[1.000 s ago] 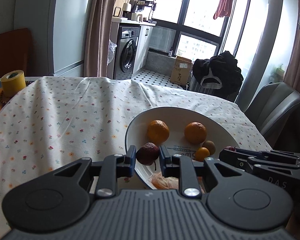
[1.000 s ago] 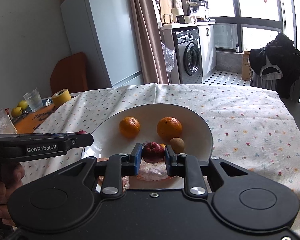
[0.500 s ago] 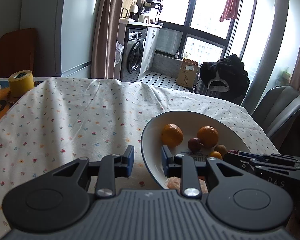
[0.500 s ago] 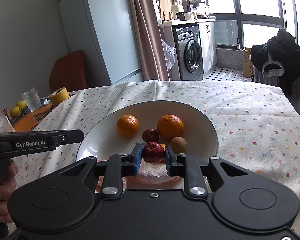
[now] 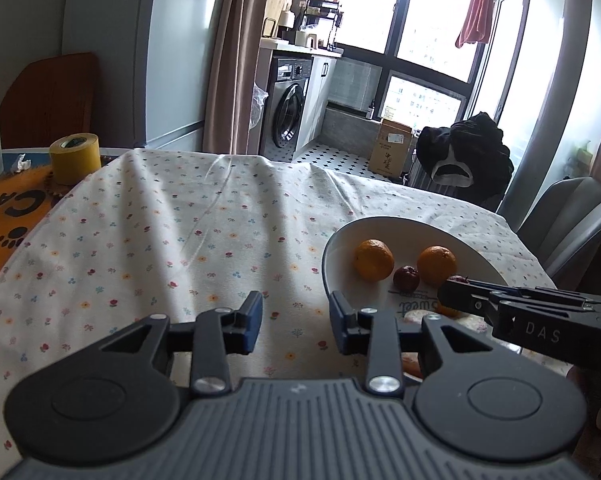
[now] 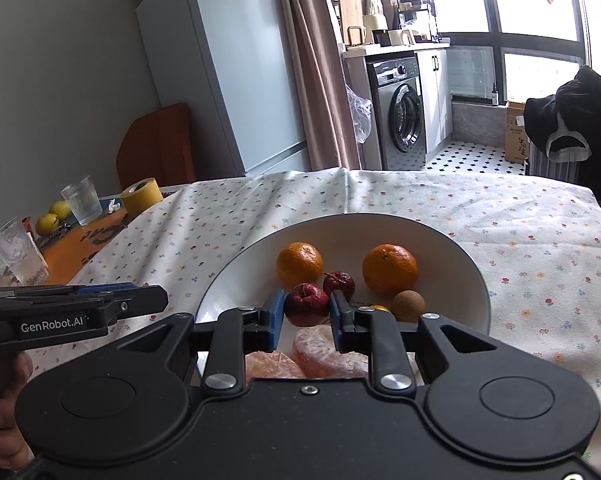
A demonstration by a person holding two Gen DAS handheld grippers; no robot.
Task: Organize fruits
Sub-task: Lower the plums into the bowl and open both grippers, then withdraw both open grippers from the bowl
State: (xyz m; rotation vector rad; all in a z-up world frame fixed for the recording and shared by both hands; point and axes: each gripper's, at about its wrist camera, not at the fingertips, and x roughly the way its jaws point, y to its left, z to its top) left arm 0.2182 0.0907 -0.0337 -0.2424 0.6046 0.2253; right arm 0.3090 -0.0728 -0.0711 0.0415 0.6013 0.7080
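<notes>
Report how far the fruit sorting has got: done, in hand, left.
Done: two oranges, a small dark red fruit, a brown round fruit and peeled segments lie in the white bowl.
In hand: the right gripper grips another dark red fruit over the bowl.
Left: release it. The left gripper is open and empty above the tablecloth, where no loose fruit shows.

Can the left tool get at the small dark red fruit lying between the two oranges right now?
Probably yes: the left tool is open over the cloth beside the bowl, and the loose red fruit lies uncovered, though the right tool crowds close.
</notes>
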